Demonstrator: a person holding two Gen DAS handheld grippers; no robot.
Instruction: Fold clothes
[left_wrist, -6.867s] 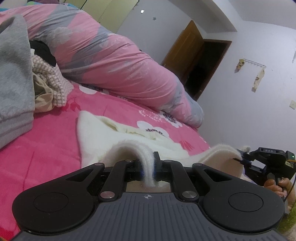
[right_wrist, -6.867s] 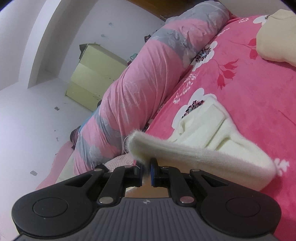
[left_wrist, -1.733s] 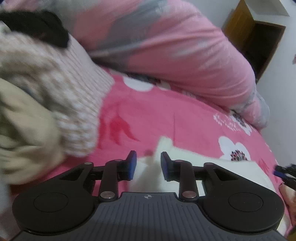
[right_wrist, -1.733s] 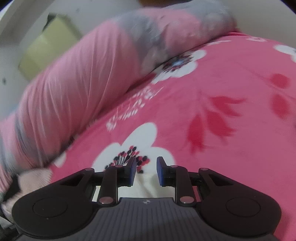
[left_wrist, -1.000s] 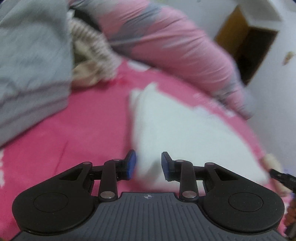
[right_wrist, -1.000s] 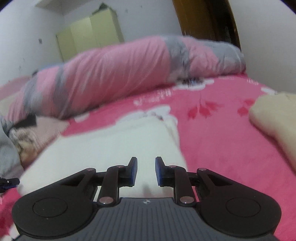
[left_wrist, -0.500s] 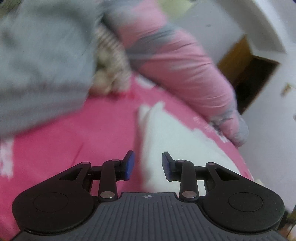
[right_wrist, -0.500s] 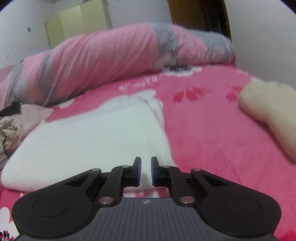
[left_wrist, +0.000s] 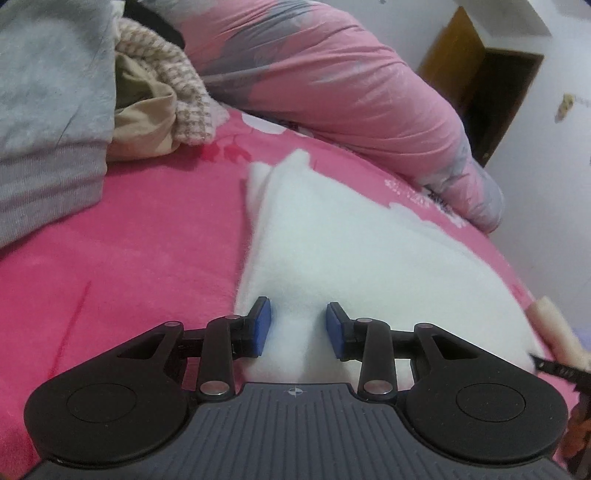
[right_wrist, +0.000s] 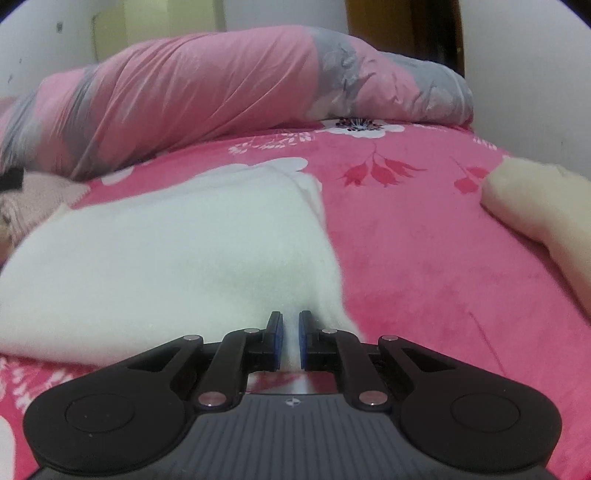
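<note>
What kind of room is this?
It looks like a bedroom. There's a bed with a pink flowery blanket, a big rolled-up pink and grey quilt along it, a pile of clothes, and a wooden door.

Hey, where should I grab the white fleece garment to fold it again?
Take the white fleece garment by its near edge, one gripper at each near corner, coming in low from the near side. It lies flat on the pink bedspread, so only edges offer a pinch.
</note>
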